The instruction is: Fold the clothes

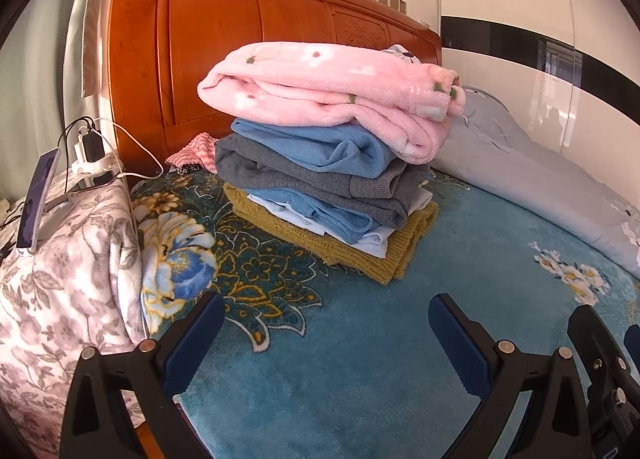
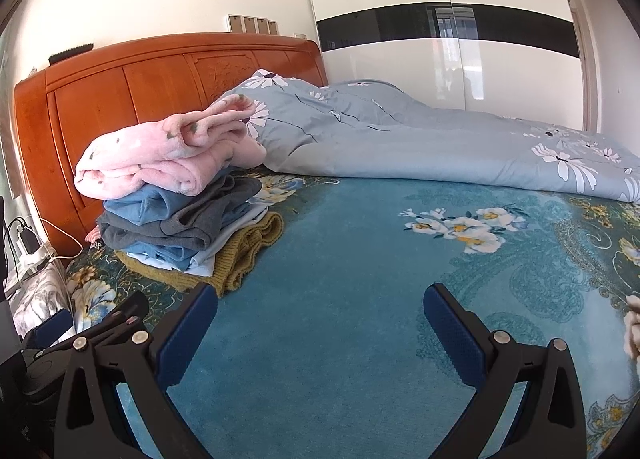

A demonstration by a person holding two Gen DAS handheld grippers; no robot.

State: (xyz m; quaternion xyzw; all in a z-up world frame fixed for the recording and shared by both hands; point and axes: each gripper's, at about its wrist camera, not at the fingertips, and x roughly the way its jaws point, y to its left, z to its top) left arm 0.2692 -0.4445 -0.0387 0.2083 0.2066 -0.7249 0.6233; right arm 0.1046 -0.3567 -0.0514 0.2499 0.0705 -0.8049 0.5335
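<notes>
A stack of folded clothes (image 1: 332,187) sits on the teal floral bed cover (image 1: 340,339) near the headboard. A pink fleece garment (image 1: 332,95) lies on top, over blue, grey, white and mustard knit layers. The stack also shows in the right wrist view (image 2: 180,219), at the left. My left gripper (image 1: 326,323) is open and empty, hovering over the cover in front of the stack. My right gripper (image 2: 320,311) is open and empty, over bare cover to the right of the stack. Part of the right gripper (image 1: 600,359) shows at the lower right of the left wrist view.
An orange wooden headboard (image 1: 240,39) stands behind the stack. A grey-blue flowered duvet (image 2: 440,139) lies bunched along the far side of the bed. A floral-covered bedside surface (image 1: 60,259) at the left holds a phone, chargers and cables. A pink striped cloth (image 1: 196,155) lies by the headboard.
</notes>
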